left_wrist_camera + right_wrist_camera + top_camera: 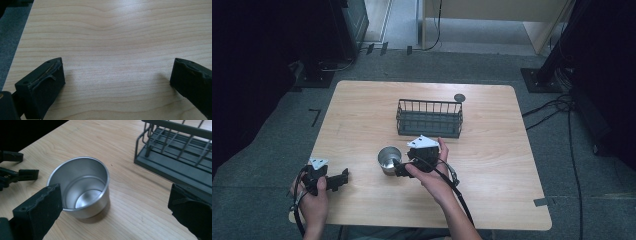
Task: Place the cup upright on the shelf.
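Note:
An empty steel cup [389, 159] [82, 186] stands upright on the wooden table [492, 165], a little in front of a dark wire basket [429, 118] [175, 152]. My right gripper [399, 168] [115, 210] is right beside the cup, open wide. In the right gripper view the cup sits just ahead of the left jaw, and I cannot tell whether they touch. My left gripper [343, 178] [117, 85] rests low near the table's front left corner, open, with bare wood [112, 45] between its jaws. It also appears at the left edge of the right gripper view as a left gripper [15, 173].
The basket is empty and sits at mid-table toward the back. A small dark round disc [459, 97] lies behind the basket's right end. Cables [557, 107] run over the grey floor to the right of the table.

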Tool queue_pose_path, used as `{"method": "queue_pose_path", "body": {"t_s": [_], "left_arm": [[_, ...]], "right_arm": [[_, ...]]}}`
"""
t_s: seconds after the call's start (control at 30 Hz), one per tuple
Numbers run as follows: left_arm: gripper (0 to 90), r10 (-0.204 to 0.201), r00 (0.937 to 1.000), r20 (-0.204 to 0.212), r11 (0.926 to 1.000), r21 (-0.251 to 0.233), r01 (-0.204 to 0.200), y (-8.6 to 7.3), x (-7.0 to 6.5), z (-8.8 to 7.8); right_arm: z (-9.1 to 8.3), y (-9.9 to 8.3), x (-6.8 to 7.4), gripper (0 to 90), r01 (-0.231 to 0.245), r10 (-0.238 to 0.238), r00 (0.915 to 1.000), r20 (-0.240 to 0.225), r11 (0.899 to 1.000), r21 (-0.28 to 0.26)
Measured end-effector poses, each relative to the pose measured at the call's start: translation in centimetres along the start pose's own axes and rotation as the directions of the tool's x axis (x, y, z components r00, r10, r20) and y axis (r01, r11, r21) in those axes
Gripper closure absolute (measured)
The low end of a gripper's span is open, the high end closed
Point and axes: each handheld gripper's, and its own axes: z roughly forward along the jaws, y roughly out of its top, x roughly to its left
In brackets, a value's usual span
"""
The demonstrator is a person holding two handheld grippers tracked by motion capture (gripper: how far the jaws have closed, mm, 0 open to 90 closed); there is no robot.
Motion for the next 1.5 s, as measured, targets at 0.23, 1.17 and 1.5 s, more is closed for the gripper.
{"method": "queue_pose_path", "body": {"t_s": [0.23,1.17,1.5], "left_arm": [[0.0,0.0,1.0,0.0,1.0,0.0,0.0,0.0,0.0,0.0],[0.0,0.002,1.0,0.0,1.0,0.001,-0.002,0.0,0.0,0.0],[0.0,0.001,1.0,0.0,1.0,0.001,-0.001,0.0,0.0,0.0]], "right_arm": [[0.9,0.5,1.4,0.0,0.005,-0.005,0.9997,-0.025,1.0,0.001],[4.9,-0.5,3.6,0.0,0.061,-0.062,0.998,0.013,0.996,0.066],[5.9,-1.0,3.7,0.0,0.079,-0.082,0.9964,0.024,0.991,0.105]]}}
